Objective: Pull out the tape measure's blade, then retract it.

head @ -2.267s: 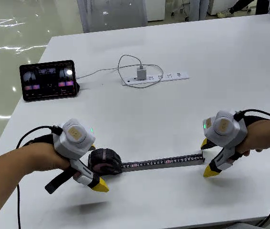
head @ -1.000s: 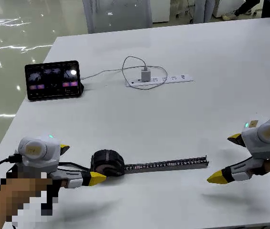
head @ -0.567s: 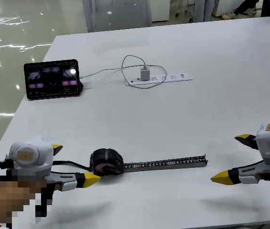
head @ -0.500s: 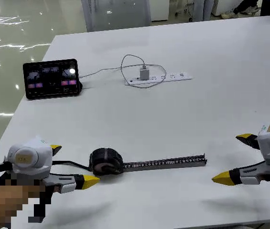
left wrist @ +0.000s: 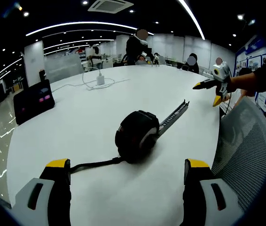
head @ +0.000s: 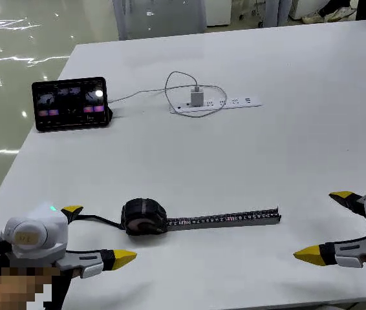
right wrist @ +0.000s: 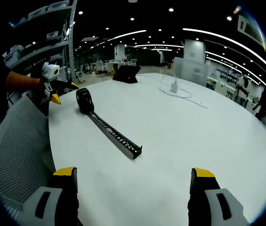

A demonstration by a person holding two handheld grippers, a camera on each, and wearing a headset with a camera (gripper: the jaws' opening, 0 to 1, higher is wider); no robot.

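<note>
The black tape measure (head: 143,216) lay on the white worktop (head: 235,148) just ahead of the left gripper (head: 98,233), whose jaws stood released and clear of it. Its blade (head: 225,219) lay extended toward the right gripper (head: 324,224), whose spread jaws held nothing, apart from the blade's tip. The blade's printing was too small to read.

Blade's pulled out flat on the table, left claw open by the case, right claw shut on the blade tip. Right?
One thing is off: the right claw is open and clear of the blade tip, as the right gripper view shows. The blade does lie flat on the table, left claw open by the case.
</note>
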